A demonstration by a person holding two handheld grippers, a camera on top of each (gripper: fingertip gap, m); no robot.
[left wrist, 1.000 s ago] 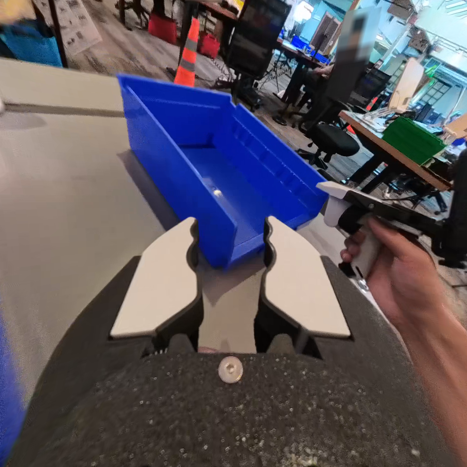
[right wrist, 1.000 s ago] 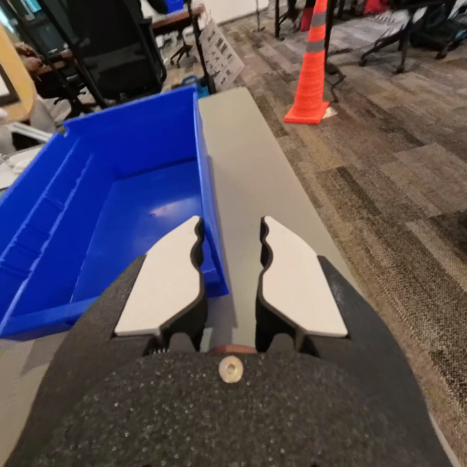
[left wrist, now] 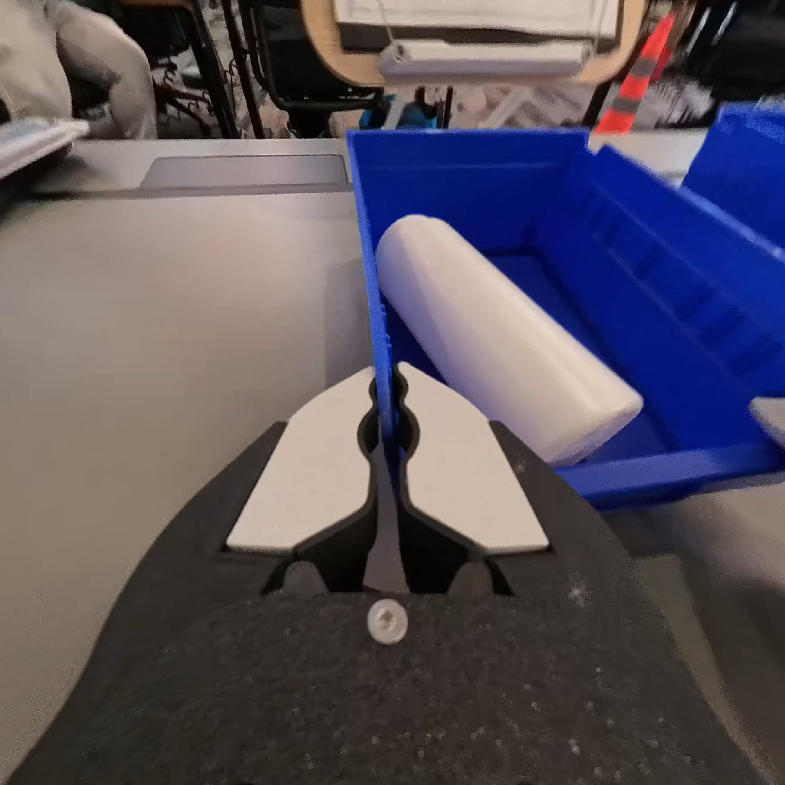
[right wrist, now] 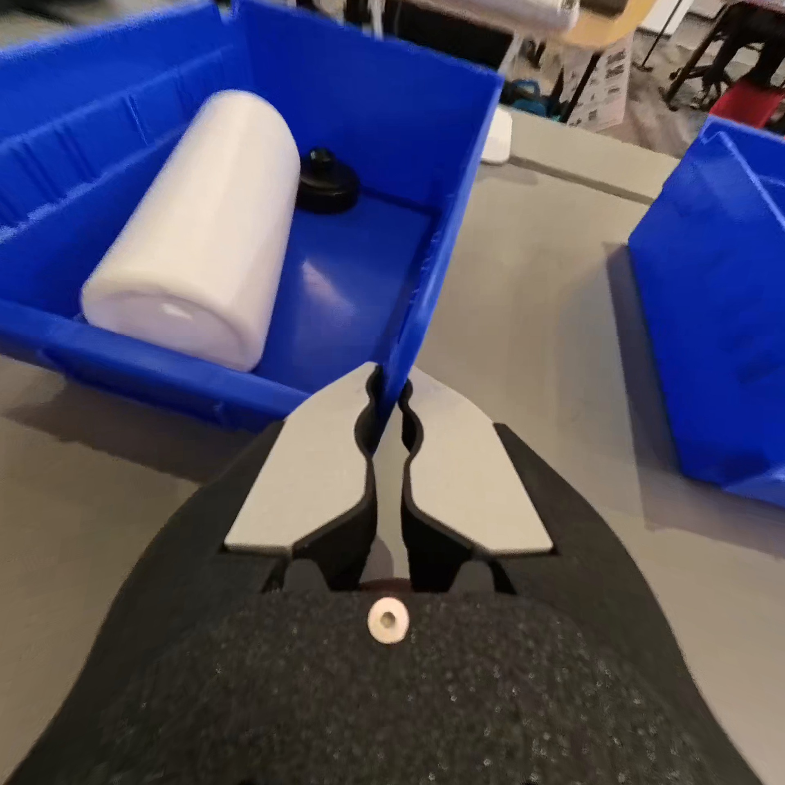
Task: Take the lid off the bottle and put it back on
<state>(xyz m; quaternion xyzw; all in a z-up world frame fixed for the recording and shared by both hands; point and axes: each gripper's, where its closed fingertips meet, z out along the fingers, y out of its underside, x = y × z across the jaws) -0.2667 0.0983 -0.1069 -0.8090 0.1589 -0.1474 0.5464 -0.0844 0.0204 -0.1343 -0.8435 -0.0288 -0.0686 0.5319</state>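
A white bottle [left wrist: 488, 331] lies on its side in a blue bin [left wrist: 446, 187]. In the right wrist view the bottle [right wrist: 199, 221] has a black lid [right wrist: 327, 182] on the bin floor at its far end; I cannot tell whether the two are joined. My left gripper [left wrist: 387, 374] is shut on the bin's left side wall, which runs between its pads. My right gripper [right wrist: 393, 374] is shut on the right side wall of the same bin [right wrist: 382, 85]. A tip of the right gripper's fingers [left wrist: 769, 420] shows at the right edge of the left wrist view.
A second blue bin [right wrist: 722, 297] stands to the right on the grey table [right wrist: 531, 297]; it also shows in the left wrist view [left wrist: 747, 161]. A small white object [right wrist: 497, 140] lies behind the first bin. Chairs, desks and an orange cone [left wrist: 633, 85] stand beyond the table.
Both grippers were open by an empty blue bin. They have moved to the bin with the bottle, and each has shut on one of its side walls.
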